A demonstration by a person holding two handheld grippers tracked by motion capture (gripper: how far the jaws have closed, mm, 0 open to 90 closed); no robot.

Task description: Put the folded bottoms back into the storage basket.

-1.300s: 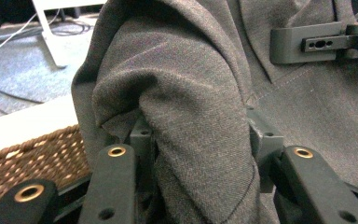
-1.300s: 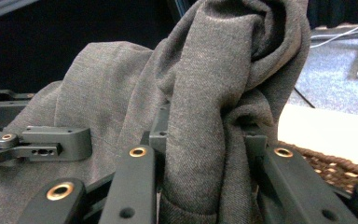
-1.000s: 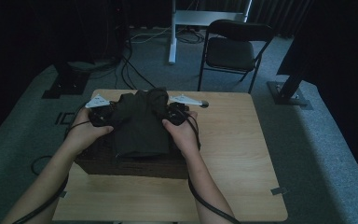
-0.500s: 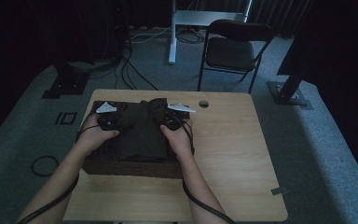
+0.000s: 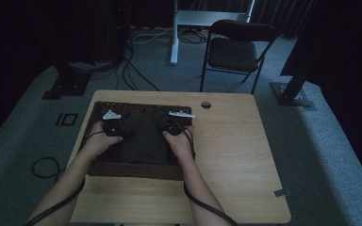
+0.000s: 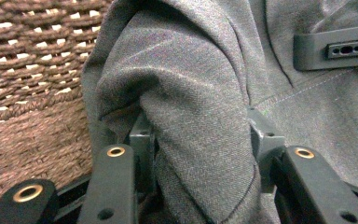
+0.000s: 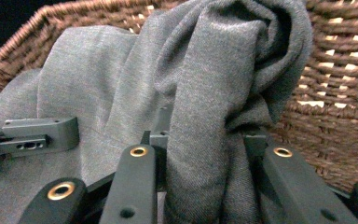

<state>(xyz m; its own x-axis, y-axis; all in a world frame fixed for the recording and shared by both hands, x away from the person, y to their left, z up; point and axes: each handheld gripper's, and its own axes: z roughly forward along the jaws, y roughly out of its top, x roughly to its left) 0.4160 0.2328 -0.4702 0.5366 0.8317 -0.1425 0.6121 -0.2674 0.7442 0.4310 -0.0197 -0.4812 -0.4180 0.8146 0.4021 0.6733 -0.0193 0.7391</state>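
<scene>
High view: grey cloth (image 5: 143,136) down inside the brown woven basket (image 5: 132,170), near the counter's (image 5: 235,155) left edge. Left hand-held gripper (image 5: 112,126) and right hand-held gripper (image 5: 170,125) both on the cloth. Putting-in looks almost done; letting go and pulling out likely left. Wooden counter, grey carpet, a black chair (image 5: 238,47) past the far edge, dark room.

Left gripper view: left hand-held gripper (image 6: 198,140) pinching a fold of cloth (image 6: 191,93), basket (image 6: 32,74) wall beside.

Right gripper view: right hand-held gripper (image 7: 205,135) pinching a bunched fold of cloth (image 7: 214,70), woven wall (image 7: 340,102) just behind.
</scene>
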